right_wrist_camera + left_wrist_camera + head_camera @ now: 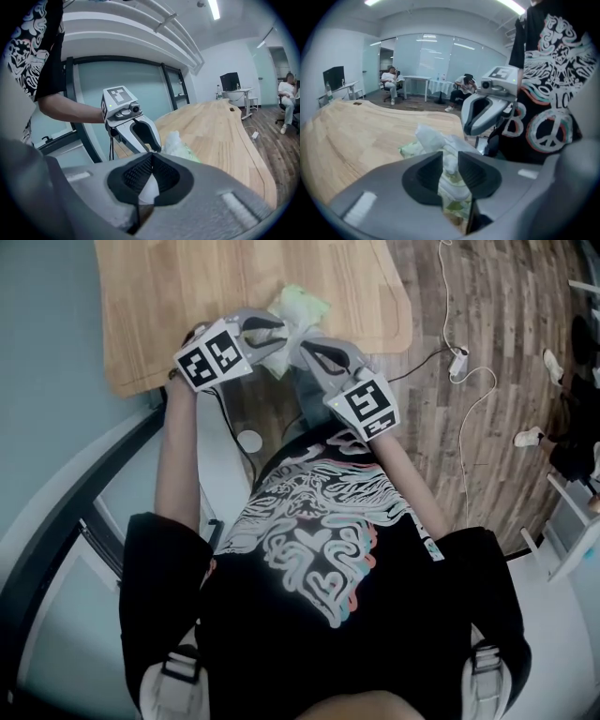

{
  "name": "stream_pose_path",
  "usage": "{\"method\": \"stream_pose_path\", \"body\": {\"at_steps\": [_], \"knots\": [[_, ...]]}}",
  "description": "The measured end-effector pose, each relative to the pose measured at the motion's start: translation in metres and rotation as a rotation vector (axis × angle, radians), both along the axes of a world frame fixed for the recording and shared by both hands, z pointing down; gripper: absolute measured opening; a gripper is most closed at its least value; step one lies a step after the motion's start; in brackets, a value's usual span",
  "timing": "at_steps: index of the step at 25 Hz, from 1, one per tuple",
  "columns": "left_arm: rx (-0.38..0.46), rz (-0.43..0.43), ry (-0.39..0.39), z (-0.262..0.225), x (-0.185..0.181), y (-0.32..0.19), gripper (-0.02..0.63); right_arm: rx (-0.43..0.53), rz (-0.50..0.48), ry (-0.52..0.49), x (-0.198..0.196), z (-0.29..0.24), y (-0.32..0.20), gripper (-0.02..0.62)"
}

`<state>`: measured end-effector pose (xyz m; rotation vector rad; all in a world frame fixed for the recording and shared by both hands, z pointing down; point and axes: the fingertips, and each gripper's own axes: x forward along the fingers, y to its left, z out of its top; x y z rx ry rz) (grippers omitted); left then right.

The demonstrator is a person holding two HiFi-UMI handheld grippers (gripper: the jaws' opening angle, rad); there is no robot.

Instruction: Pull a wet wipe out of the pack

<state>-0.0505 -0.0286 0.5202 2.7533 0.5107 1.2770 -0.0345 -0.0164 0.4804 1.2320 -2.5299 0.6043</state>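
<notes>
Wood tabletop [169, 306] w/ crinkly green pack [302, 306], crumpled wipe [431, 137].

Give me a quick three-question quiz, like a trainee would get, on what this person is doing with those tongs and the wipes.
1. True or false: the right tongs are closed on a white wet wipe.
2. Where is the green pack? A: at the near edge of the wooden table. B: on the floor. C: on a chair.
3. Short answer: what shows in the gap between the jaws of the left tongs?

Key: 1 true. 2 A. 3 bunched white wet wipe with the pack beneath it.
</notes>
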Motion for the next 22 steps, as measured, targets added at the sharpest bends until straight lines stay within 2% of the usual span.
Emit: {"method": "stream_pose_path", "body": {"at_steps": [7, 15, 22], "knots": [[-0.098, 0.131, -0.035, -0.003, -0.004, 0.005, 0.067, -0.015, -0.002, -0.002, 0.000, 0.002, -0.008, 0.000], [-0.086, 0.262, -0.081, -0.002, -0.005, 0.000, 0.069, -0.017, -0.021, 0.008, -0.003, 0.002, -0.018, 0.000], [-0.095, 0.329, -0.122, -0.004, -0.006, 0.005, 0.069, -0.037, -0.068, 0.035, -0.009, 0.006, -0.019, 0.000]]}}
